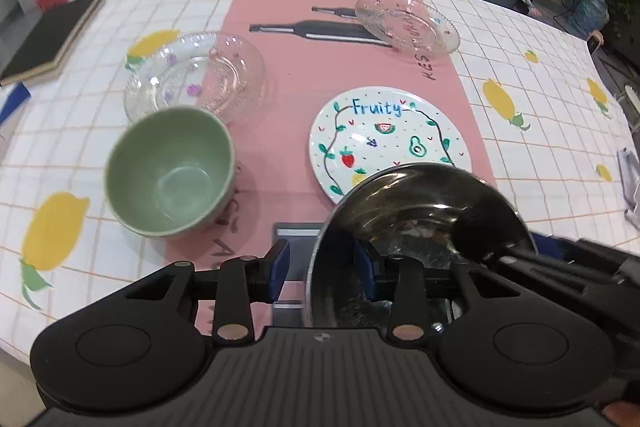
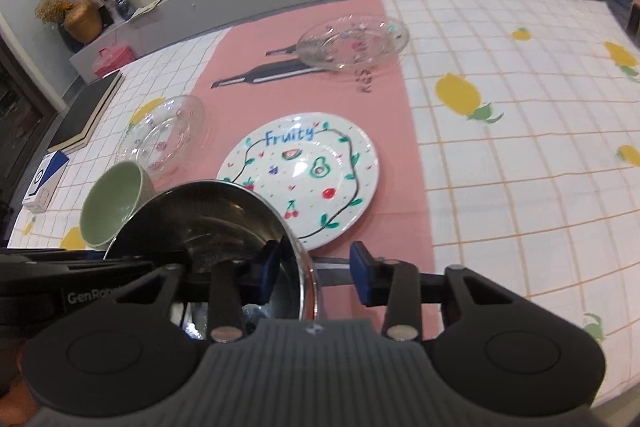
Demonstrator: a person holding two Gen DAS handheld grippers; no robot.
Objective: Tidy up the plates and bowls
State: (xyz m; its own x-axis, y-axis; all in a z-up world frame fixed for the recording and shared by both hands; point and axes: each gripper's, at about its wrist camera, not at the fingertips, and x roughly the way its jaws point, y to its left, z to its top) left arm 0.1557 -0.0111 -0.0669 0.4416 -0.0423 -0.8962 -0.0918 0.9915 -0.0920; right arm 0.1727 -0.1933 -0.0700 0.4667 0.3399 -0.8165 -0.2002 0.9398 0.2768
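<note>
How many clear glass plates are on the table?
2. One glass plate sits on the left behind the green bowl; the other glass plate lies farther back on the pink runner. None seems hidden.

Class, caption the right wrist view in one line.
Both claws straddle a steel bowl's rim above the Fruity plate.

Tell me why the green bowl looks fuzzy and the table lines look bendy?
Left wrist view: the green bowl and glass plate are smeared by blur; the Fruity plate is sharper. Right wrist view: the fisheye lens curves the tablecloth grid, and light glints off the steel bowl.
</note>
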